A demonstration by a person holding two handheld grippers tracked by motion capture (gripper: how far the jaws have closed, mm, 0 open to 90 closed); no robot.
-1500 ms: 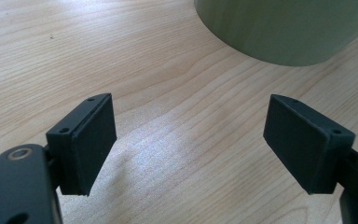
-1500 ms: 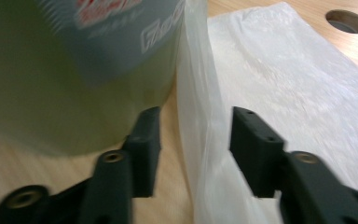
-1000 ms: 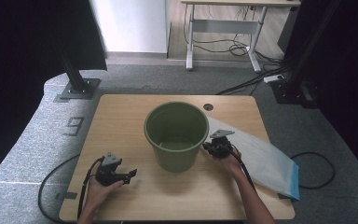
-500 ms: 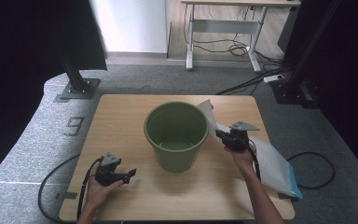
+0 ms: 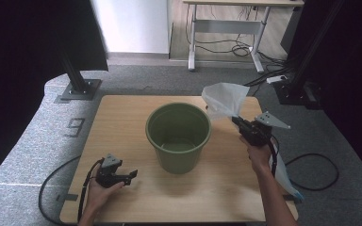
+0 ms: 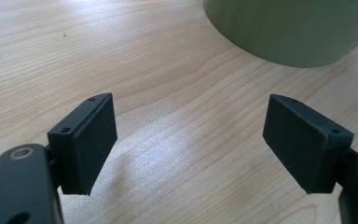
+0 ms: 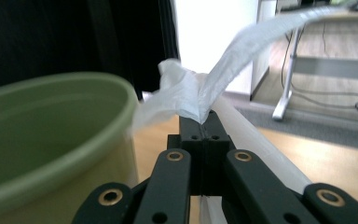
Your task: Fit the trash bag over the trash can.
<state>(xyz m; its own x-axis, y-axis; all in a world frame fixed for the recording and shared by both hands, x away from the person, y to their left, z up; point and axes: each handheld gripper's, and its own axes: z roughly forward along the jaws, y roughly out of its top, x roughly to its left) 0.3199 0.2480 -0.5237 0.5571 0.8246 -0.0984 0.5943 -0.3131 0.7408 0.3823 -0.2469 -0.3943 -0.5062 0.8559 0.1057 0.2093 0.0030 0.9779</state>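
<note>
R gripper: jaws closed, pinching plastic bag, raised just right of bucket.
L gripper: jaws wide apart, holding nothing, low over table; bucket ahead.

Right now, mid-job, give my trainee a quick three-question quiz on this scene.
1. True or false: the left gripper is shut on the bag.
2. What does the right gripper hold? A) bucket rim B) white bag C) cable
3. Fill in: the bag is lifted beside the green ____.

Key: 1 false, its jaws stand open over bare table; 2 B; 3 bucket.
</note>
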